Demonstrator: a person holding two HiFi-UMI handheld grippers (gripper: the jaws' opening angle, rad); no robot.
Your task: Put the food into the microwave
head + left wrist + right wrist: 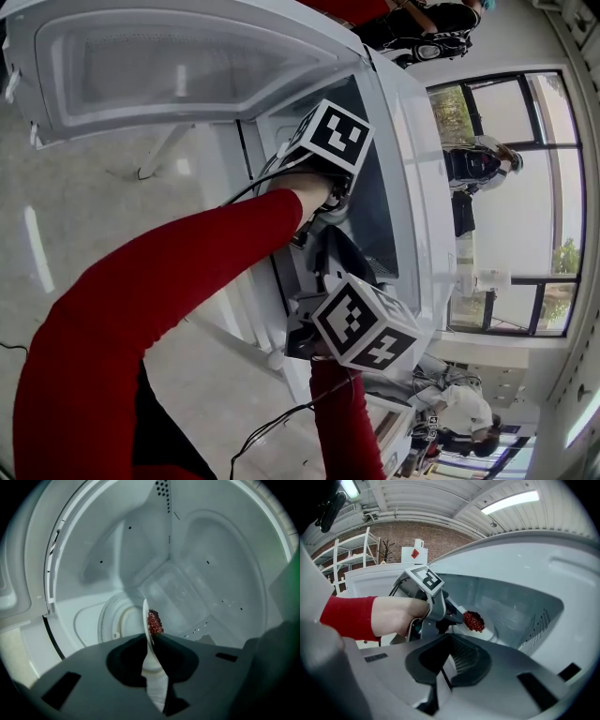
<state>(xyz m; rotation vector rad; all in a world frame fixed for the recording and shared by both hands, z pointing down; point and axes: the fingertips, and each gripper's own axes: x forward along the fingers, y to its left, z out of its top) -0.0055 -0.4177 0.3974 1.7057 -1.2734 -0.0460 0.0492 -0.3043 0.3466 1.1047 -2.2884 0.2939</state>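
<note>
Left gripper pinches the tilted plate of food, which points far into the microwave. Right gripper fingers are together, empty.

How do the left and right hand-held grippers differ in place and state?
The left hand-held gripper reaches into the microwave; the right hand-held gripper is outside. The left grips a plate of red food; the right is shut and empty. Both bear marker cubes.

Inside the open microwave, a round turntable lies on its floor.
</note>
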